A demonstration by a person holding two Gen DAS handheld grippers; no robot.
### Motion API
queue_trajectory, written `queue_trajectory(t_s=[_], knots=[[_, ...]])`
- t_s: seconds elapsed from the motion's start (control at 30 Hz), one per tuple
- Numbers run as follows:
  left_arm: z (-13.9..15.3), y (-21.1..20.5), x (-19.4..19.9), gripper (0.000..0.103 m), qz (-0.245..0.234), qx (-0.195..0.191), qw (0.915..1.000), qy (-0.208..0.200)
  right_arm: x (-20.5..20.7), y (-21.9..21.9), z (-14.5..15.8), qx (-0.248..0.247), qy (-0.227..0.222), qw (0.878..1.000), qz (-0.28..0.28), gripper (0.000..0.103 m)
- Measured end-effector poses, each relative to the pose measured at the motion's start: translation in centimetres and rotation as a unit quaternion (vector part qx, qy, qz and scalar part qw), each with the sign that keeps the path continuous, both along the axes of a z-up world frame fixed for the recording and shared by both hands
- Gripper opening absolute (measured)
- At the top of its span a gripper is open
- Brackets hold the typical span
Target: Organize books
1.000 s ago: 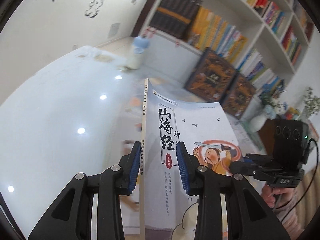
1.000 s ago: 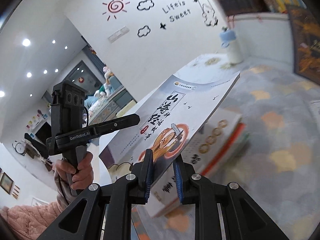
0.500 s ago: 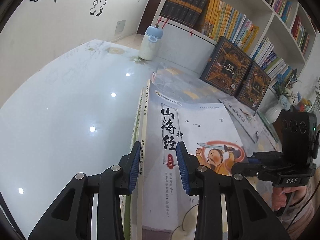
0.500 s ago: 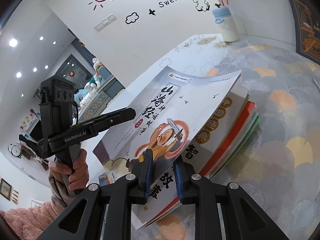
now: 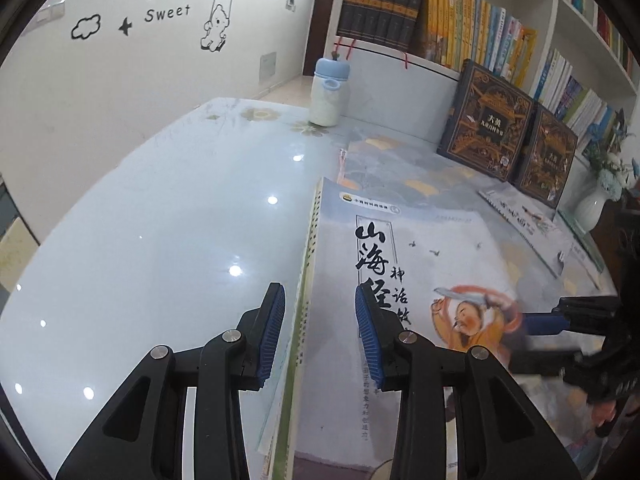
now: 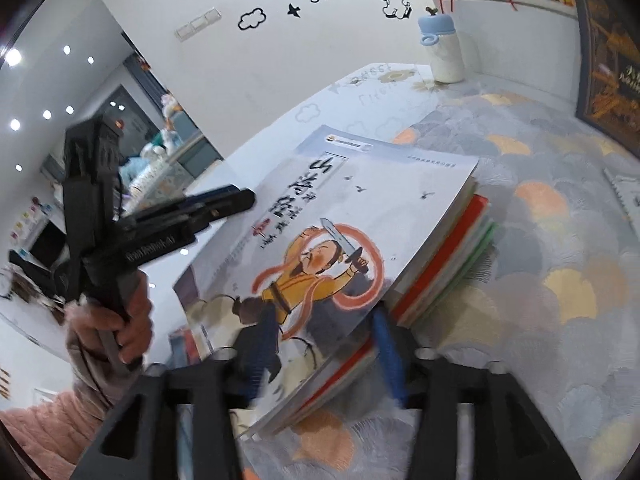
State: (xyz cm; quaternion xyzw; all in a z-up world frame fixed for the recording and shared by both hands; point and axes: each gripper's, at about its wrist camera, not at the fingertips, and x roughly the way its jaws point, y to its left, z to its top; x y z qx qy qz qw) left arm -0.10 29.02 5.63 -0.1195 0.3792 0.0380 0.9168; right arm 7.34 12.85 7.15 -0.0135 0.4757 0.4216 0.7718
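The illustrated storybook [image 5: 420, 264] with a grey-blue cover and a sword-swinging figure in yellow lies flat on top of a stack of books [image 6: 452, 264], which rests on the fan-patterned mat [image 6: 560, 240] covering this part of the glossy worktop [image 5: 160, 220]. The stack's spines run along the mat's edge facing the bare worktop.

The left gripper [image 5: 320, 336] straddles the spine side of the stack; its jaws are opening, and its blue pads [image 5: 273, 332] stand clear of the book on both sides.

The right gripper [image 6: 324, 348] sits at the opposite, page-edge corner of the storybook; its jaws are opening, blurred, with that corner between them and no pad pressing on it.

At the far edge of the worktop stand a blue-lidded bottle [image 5: 329, 94] and two dark ornate boxed volumes [image 5: 486, 120] leaning against the bookshelf [image 5: 520, 20].
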Motion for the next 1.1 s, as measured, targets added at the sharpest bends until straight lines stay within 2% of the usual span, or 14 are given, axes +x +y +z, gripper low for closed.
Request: queue_trajectory(t_s=[0.03,0.07,0.33,0.5,0.6,0.73,0.83,0.87,1.0,1.1], knots=[[0.1,0.0,0.0,0.035,0.002,-0.003,1.0,0.0,-0.1,-0.1,0.1,-0.003,-0.004,1.0,-0.004,0.079],[0.2,0.0,-0.1,0.035,0.006,-0.004,1.0,0.001,-0.3,-0.4,0.2,-0.003,-0.005,1.0,-0.007,0.081],[1.9,-3.2,0.9,0.036,0.006,-0.017,0.9997,0.015,-0.3,-5.6,1.2,0.034,0.006,0.999,-0.037,0.081],[3.6,-8.8,3.0,0.036,-0.044,-0.026,0.9987,0.004,1.2,-13.2,1.6,0.057,0.004,0.993,-0.101,0.081],[3.9,-13.2,4.9,0.036,-0.069,-0.027,0.9972,0.004,2.9,-18.9,2.3,0.059,-0.032,0.986,-0.154,0.081],[2.9,-19.4,8.6,0.036,-0.09,-0.074,0.9931,0.016,7.3,-27.1,2.4,0.097,-0.037,0.967,-0.232,0.081],[1.5,-23.4,11.2,0.036,-0.087,-0.086,0.9924,0.008,11.3,-32.3,1.5,0.126,-0.032,0.945,-0.302,0.081],[0.6,-24.8,12.3,0.036,-0.084,-0.087,0.9926,0.014,12.7,-33.2,1.2,0.126,-0.027,0.941,-0.312,0.081],[-2.7,-29.0,16.2,0.036,-0.08,-0.085,0.9917,0.054,17.1,-35.4,-1.0,0.105,-0.013,0.942,-0.317,0.081],[-4.5,-30.2,17.9,0.036,-0.07,-0.066,0.9928,0.072,19.6,-34.9,-1.9,0.044,-0.049,0.95,-0.304,0.081]])
